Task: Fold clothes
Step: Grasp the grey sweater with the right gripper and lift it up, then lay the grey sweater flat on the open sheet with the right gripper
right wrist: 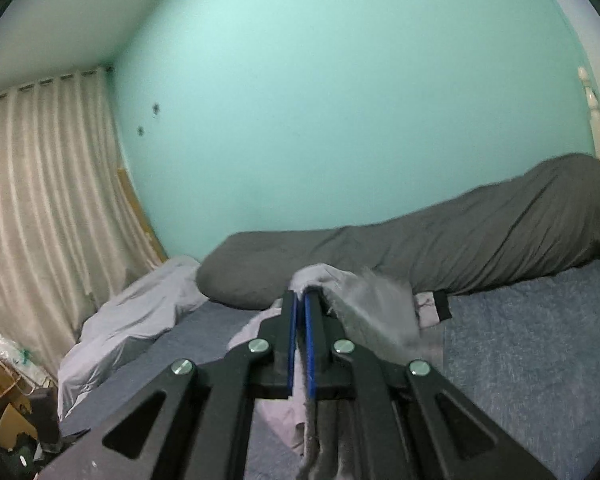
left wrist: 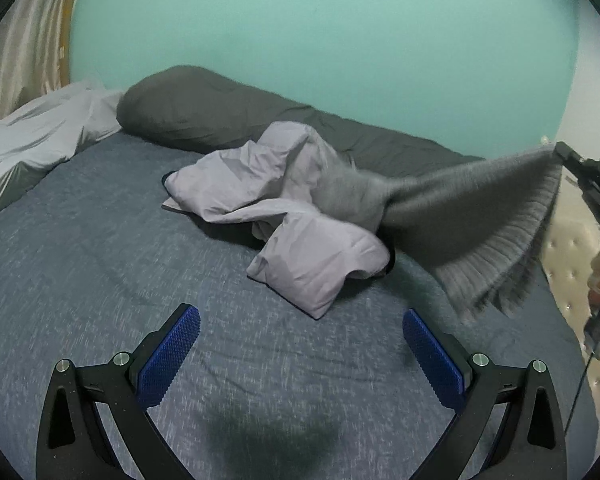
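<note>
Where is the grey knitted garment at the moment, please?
In the left wrist view the grey knitted garment is lifted at the right, stretching from the crumpled lilac clothes on the bed up to the right tongs, which are clamped on it.

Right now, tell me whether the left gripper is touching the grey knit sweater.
Apart. The left wrist view shows the left gripper open above bare bedspread, while the grey knit sweater hangs off to the right from the right gripper.

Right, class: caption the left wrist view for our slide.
Open left gripper above the bed; right gripper lifts grey knit garment.
</note>
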A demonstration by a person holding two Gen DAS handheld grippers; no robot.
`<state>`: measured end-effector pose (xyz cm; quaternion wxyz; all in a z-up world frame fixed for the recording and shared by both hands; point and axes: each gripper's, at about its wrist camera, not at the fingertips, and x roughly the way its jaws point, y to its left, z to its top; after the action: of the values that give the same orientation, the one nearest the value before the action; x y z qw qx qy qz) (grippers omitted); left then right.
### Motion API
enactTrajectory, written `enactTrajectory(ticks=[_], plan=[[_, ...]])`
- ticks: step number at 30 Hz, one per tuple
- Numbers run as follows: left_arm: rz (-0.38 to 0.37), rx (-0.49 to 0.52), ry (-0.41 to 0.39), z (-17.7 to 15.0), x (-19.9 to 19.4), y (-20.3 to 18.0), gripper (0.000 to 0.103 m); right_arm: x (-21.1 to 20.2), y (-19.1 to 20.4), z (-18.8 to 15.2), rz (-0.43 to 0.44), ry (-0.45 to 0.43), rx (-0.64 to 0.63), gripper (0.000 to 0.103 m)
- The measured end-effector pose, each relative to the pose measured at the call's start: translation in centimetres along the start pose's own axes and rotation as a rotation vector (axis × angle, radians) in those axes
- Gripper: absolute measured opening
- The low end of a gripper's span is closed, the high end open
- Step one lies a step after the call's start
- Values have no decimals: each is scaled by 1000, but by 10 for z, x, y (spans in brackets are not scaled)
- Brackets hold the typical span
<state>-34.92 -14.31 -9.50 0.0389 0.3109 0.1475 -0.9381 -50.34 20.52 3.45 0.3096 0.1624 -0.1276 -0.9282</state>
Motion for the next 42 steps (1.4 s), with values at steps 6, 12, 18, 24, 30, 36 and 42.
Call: enactTrajectory(ticks=[6,12,18,24,30,36,42], plan=[[-28,10,-65,-38,-47,-7,103,-73,31,-12,43,-61,-37,4],[-28,23,-78,-76,-106,-15,103,-168,73,-22,50,-116,-72,3],[-31,10,-37,-104,-147,-13,103,-249,103,-54,61,-73,-37,3],[-47,-9,-5,-129,-163,-8,103,-296,108,-114,39,34,-5,3],[-55,-7,39,-157,-161,-11,103,-297,80,-181,-96,184,-3,4],[-66,-18,79,-177,-150,-10,103,-293,44,-242,-187,355,75,4],[-82,-13,106,-191,-136,-16,103,-288,21,-290,-213,508,137,5]])
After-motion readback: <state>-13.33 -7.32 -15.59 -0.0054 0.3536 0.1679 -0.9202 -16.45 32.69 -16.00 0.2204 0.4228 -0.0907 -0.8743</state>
